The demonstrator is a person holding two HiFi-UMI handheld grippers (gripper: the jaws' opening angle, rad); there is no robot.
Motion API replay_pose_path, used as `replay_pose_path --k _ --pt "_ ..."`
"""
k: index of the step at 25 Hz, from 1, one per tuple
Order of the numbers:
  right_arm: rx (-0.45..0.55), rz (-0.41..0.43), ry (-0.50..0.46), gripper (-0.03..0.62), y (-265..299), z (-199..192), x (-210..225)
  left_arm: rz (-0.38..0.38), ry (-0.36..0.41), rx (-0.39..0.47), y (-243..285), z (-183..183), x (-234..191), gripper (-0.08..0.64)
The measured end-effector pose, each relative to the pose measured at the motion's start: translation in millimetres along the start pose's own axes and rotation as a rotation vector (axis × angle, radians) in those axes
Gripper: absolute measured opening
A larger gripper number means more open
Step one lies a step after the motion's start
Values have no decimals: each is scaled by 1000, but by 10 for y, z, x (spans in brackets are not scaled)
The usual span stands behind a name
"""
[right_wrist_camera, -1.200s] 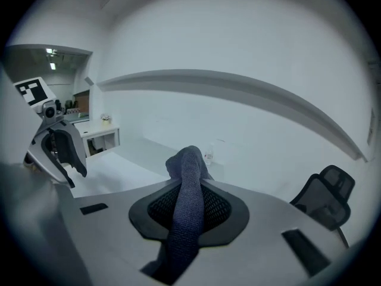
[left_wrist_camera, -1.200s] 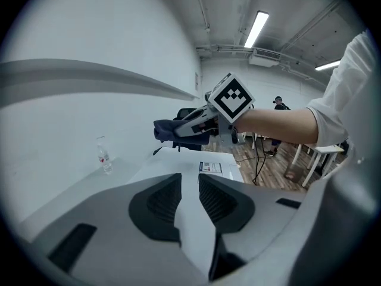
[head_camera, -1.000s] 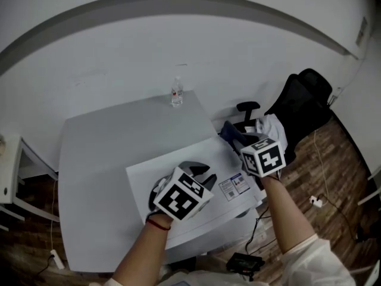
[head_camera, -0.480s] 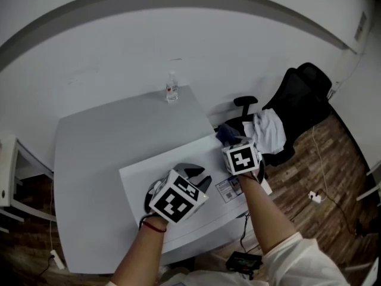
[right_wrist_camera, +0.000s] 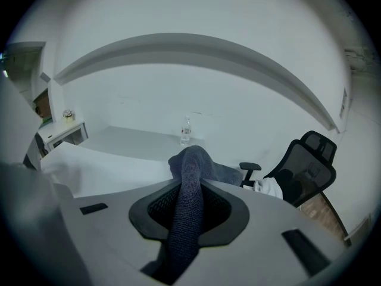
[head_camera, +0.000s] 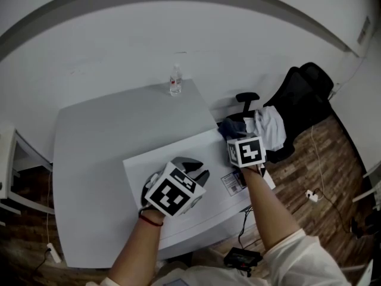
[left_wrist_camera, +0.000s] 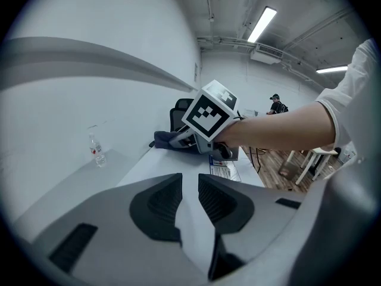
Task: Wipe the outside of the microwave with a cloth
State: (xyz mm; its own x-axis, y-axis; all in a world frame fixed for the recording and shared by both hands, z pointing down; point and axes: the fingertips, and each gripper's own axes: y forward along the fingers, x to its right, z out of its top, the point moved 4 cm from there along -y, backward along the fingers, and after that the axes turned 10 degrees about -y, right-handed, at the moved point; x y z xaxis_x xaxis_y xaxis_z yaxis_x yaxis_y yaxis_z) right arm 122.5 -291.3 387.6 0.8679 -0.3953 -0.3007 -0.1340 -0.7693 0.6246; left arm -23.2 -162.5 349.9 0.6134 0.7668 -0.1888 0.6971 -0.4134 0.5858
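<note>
So the cloth (right_wrist_camera: 189,183) is pinched tight in the right gripper (right_wrist_camera: 190,210), with its bunched end at the far right corner of the microwave (head_camera: 205,216) top. The left gripper (left_wrist_camera: 190,201) has just been closing. Its jaws are a narrow gap apart with nothing between them, over the microwave's top.

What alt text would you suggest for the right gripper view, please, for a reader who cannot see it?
The right gripper is shut on a dark blue cloth that bunches beyond its jaws, over the white microwave. Behind are a grey table with a bottle, and a black office chair.
</note>
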Motion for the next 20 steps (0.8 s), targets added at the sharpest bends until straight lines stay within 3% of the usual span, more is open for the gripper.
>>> replay_pose_path --k 11,20 --pt "1 50 9 75 -124 103 -529 -3 -28 18 -396 -240 0 84" --pt "28 130 -43 75 -249 267 -1082 22 -52 19 -688 -481 -34 84"
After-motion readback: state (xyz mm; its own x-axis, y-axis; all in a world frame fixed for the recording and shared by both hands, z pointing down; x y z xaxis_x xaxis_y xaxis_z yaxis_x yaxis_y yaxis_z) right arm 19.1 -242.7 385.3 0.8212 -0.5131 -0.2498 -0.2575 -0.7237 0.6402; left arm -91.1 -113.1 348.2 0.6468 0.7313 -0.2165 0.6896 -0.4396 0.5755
